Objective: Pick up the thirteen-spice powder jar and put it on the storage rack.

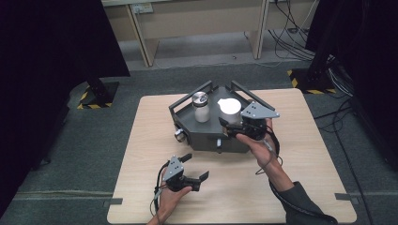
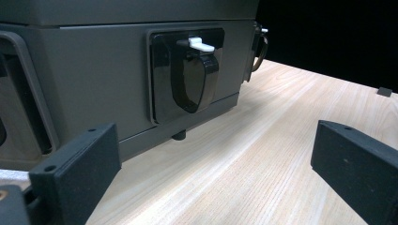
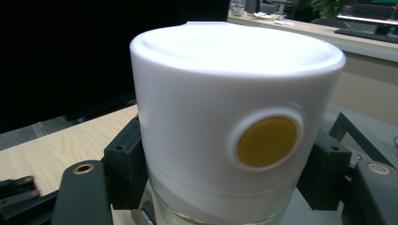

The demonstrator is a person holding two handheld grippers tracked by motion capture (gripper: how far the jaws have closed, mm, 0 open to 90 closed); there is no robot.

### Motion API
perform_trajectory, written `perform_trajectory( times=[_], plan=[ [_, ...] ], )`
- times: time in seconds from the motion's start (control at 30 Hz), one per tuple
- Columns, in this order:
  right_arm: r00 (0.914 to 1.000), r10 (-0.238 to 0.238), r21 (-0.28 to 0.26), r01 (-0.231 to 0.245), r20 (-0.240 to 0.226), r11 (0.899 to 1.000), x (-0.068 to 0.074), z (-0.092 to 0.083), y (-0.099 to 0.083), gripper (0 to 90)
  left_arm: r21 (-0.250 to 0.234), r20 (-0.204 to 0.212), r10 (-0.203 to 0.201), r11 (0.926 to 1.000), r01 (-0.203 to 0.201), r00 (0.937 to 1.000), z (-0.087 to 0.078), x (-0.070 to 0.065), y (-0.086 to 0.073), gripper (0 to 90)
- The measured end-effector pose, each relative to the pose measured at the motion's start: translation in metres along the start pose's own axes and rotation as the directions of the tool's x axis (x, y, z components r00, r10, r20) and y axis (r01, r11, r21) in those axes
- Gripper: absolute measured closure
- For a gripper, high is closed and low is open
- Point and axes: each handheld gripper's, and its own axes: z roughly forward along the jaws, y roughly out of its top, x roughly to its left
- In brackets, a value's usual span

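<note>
High view: I see the right gripper [image 1: 231,125] at the near right edge of the grey tray box [image 1: 187,125], clamped on the white-lidded jar [image 1: 230,108].
Right gripper view: my two black jaws press on opposite sides of the jar [image 3: 225,126], low on the white lid where it meets the glass; a yellow disc [image 3: 266,142] on the lid faces the camera.
Why this grip: I judge that holding low on the lid's wall keeps the jar upright and leaves its top free.
Jar's place: over the right half of the tray, just beside the metal-capped jar [image 1: 201,108], which stands upright to its left; whether the white one rests on the tray floor I cannot tell.
Left gripper [image 1: 195,168]: jaws spread wide and holding nothing, low over the wooden table [image 1: 234,197], well short of the box.
Left gripper view: it looks at the box's front wall, at a black latch [image 2: 190,75] with a white tab [image 2: 201,44].
Why parked there: I judge it waits clear of the right hand's work, close enough to steady the box.
</note>
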Motion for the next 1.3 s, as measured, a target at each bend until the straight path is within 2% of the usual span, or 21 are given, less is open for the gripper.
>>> perform_trajectory(
  times=[0.37,0.77,1.3],
  plan=[
    [0.9982,0.016,0.007,-0.016,0.057,1.000,-0.004,0.018,0.001,30.6,0.002,0.003,0.002,1.0000,-0.002,1.0000,0.000,0.000,0.000,1.6],
    [0.9910,0.043,0.023,-0.046,0.127,0.999,-0.008,0.040,0.001,30.6,0.001,0.005,0.000,1.0000,0.000,1.0000,0.000,0.001,0.000,1.6],
    [0.9845,0.059,0.043,-0.067,0.165,0.997,-0.007,0.054,-0.003,30.6,0.000,0.006,-0.001,1.0000,0.001,1.0000,0.000,0.001,0.000,1.6]
  ],
)
